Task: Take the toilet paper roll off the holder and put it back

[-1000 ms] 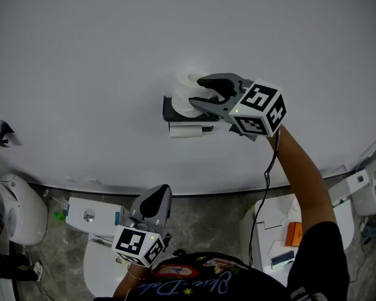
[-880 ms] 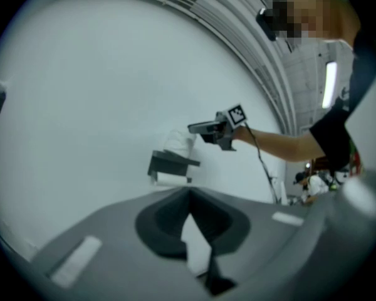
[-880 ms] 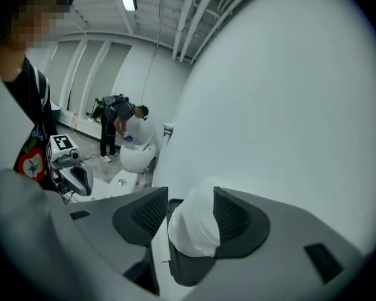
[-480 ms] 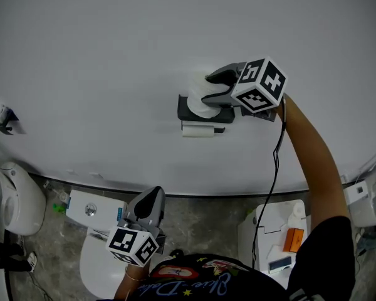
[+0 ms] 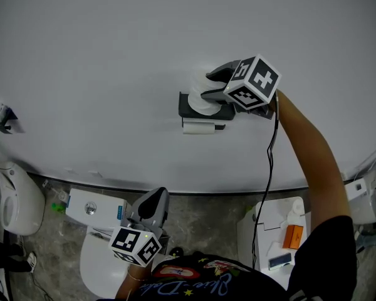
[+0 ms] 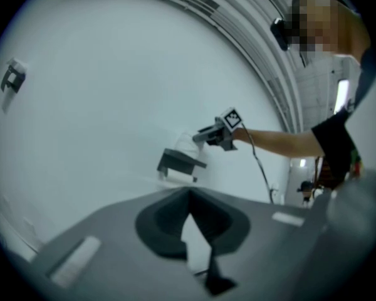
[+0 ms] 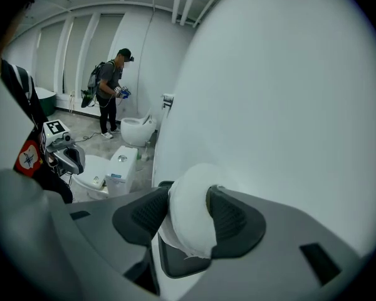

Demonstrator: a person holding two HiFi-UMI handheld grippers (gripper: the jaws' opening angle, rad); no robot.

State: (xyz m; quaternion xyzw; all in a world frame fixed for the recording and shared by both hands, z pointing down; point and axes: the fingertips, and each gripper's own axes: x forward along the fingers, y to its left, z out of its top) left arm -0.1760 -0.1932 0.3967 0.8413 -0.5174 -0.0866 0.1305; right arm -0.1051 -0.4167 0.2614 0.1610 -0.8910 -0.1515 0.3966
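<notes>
There are two grippers, one roll [image 5: 197, 102], one holder [image 5: 183, 105] and one small white tube [image 5: 197, 128] just under the holder. On the floor [image 5: 200, 221] at the left I count two toilets [image 5: 15, 212] [image 5: 97, 265].

The holder sticks out from a big white wall [image 5: 113, 55]. The wall is bare on every side of it, so there is lots of room to move there.

The roll sits on the holder, against the wall. The right gripper [image 5: 208, 86] is up at the roll. Its jaws are spread as wide as they go, with the roll between them and a pad right at each side. It is let go, not squeezing.

The left gripper [image 5: 154, 202] hangs low over a toilet, well apart from the roll. Its jaws are closed and hold nothing.
</notes>
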